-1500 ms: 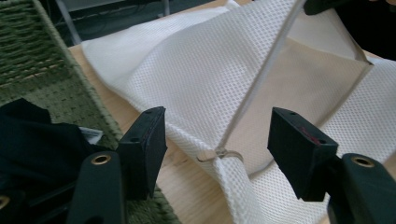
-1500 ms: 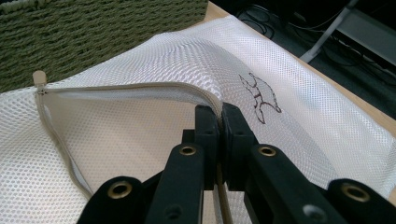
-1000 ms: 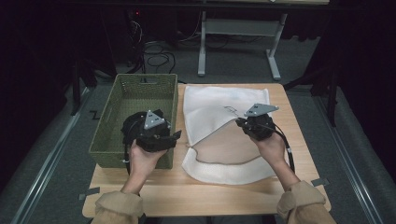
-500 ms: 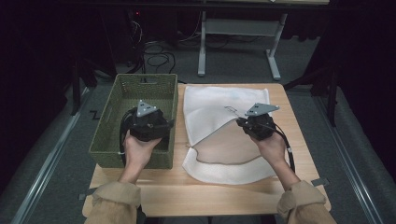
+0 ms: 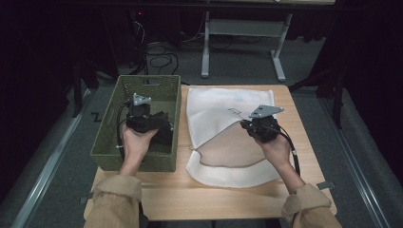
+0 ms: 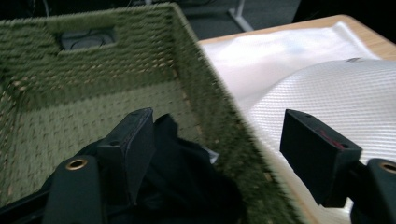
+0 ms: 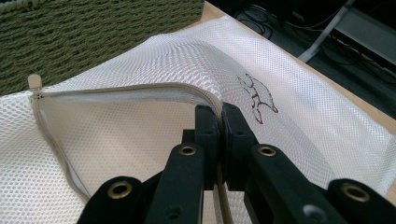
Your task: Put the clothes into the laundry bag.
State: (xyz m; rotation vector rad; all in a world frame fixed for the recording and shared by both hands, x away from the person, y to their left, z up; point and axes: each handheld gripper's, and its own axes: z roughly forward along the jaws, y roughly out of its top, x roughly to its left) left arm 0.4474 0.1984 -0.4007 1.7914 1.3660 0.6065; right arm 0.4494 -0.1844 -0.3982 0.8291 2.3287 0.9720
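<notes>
The left tool (image 6: pixel 219 154) is held with its jaws wide apart, astride the right wall of the green basket (image 6: pixel 205 93). Dark cloth (image 6: pixel 187 182) lies inside by one jaw; the white mesh bag (image 6: pixel 317 88) is spread beside it on the worktop (image 6: pixel 359 28). The jaws have just been opening.

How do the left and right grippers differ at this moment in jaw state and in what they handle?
The left gripper has its jaws apart, just opening, straddling the green basket wall above a black garment; the right gripper is clamped shut on the white mesh bag at its zipper edge. The left is over the basket, the right over the table. Both are hand-held, black, two-jawed.
</notes>
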